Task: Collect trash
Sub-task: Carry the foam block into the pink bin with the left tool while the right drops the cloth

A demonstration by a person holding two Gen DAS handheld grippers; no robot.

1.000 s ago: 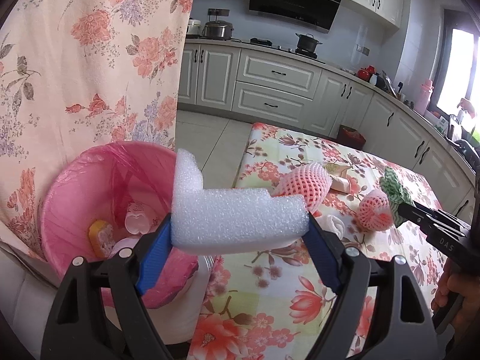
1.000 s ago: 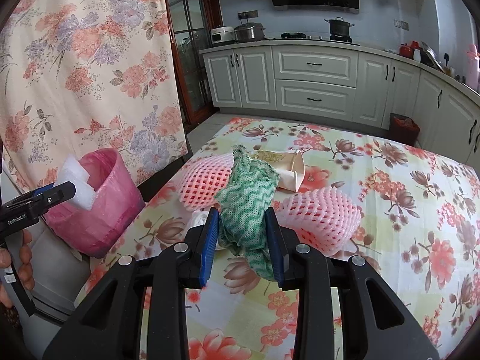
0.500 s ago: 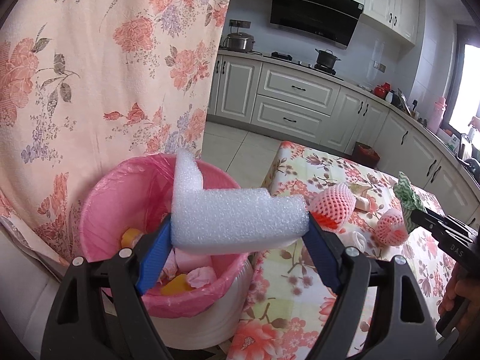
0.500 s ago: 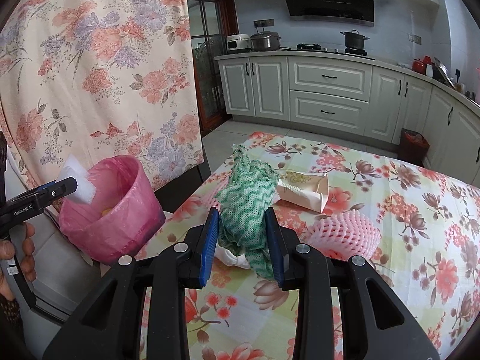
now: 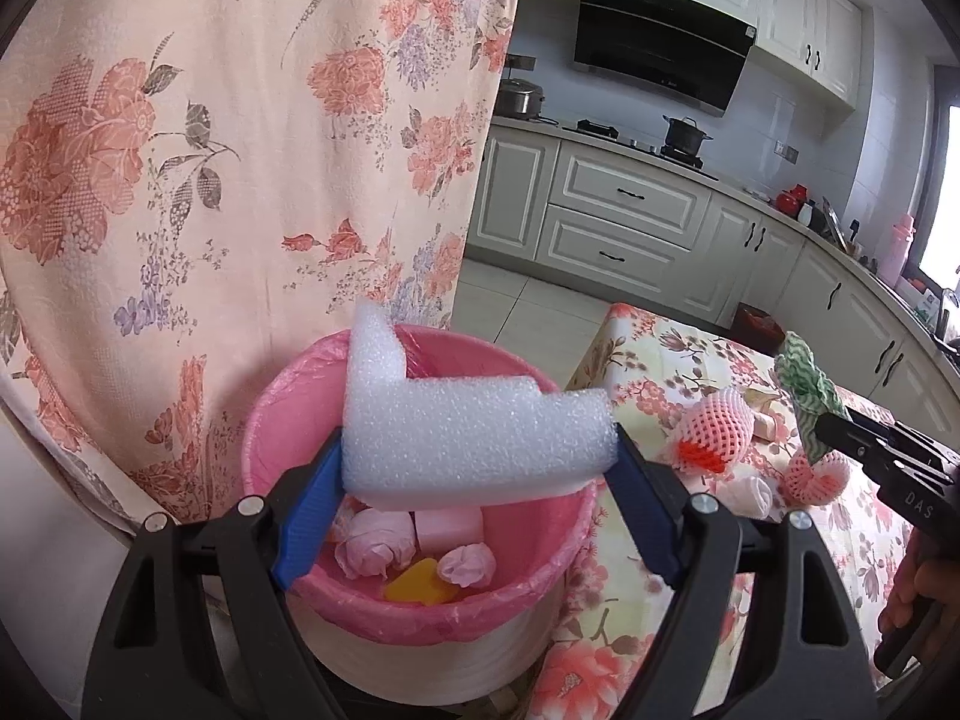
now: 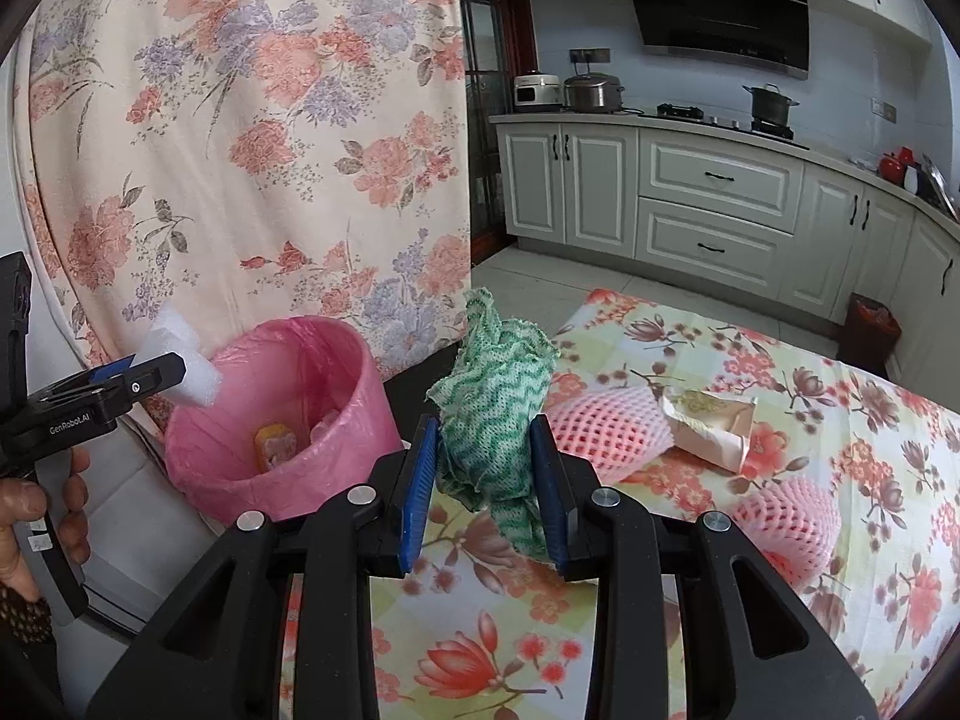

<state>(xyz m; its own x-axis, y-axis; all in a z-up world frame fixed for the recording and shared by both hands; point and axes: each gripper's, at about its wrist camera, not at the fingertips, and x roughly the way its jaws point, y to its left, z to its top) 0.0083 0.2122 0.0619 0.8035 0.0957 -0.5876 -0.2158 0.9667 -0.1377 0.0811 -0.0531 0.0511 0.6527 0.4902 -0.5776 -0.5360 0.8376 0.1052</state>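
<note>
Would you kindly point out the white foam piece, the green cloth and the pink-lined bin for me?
white foam piece (image 5: 474, 444): left wrist view, middle of its long front face.
green cloth (image 6: 489, 420): right wrist view, middle of the bunched fabric.
pink-lined bin (image 5: 420, 618): left wrist view, near rim of the pink liner.

A floral curtain (image 5: 240, 180) hangs left. Pale cabinets (image 6: 708, 204) line the tiled wall beneath a black range hood (image 6: 720, 6); light tiles cover the floor (image 5: 516, 306). Daylight enters at right.
</note>
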